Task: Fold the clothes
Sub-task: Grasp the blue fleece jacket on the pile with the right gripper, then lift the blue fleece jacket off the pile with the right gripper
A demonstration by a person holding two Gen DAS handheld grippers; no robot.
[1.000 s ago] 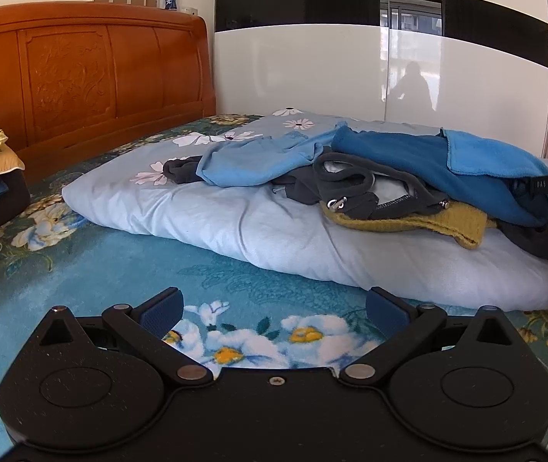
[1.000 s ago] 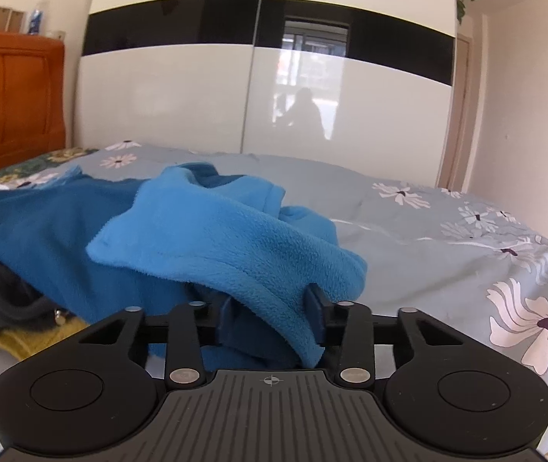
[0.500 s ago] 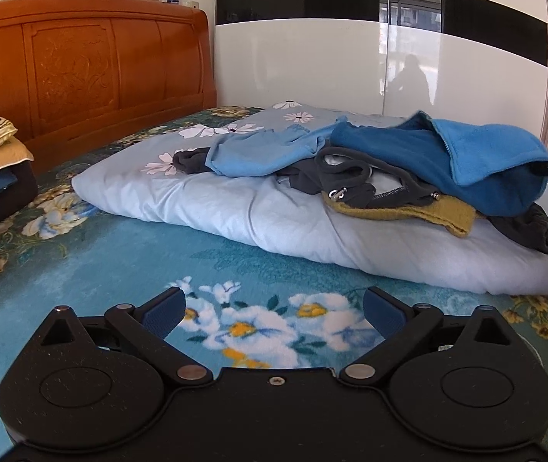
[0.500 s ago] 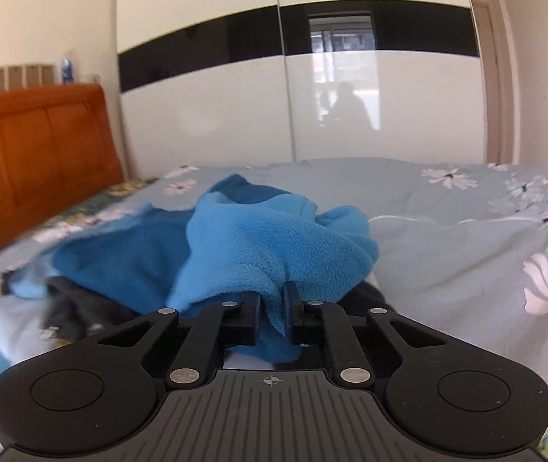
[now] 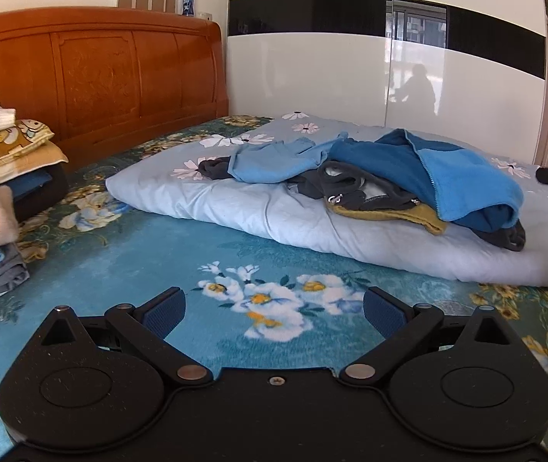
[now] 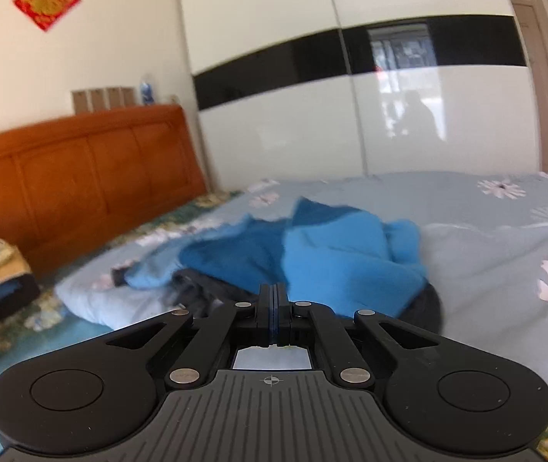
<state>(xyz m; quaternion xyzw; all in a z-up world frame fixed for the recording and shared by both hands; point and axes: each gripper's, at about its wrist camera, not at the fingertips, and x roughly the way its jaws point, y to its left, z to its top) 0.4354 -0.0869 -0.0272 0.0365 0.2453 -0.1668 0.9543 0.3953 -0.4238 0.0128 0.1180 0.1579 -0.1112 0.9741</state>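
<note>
The clothes pile [image 5: 389, 184] sits on a pale flowered duvet [image 5: 258, 215] on the bed – a blue fleece [image 6: 347, 261] on top, a dark grey garment and something mustard-yellow underneath. My right gripper [image 6: 273, 300] has its pads pressed flat together with nothing between them, the fleece lying just beyond the tips. My left gripper [image 5: 274, 308] is wide open and empty over the teal floral bedspread [image 5: 127, 269]. Folded stacks [image 5: 0, 146] sit by the wooden headboard [image 5: 93, 73].
</note>
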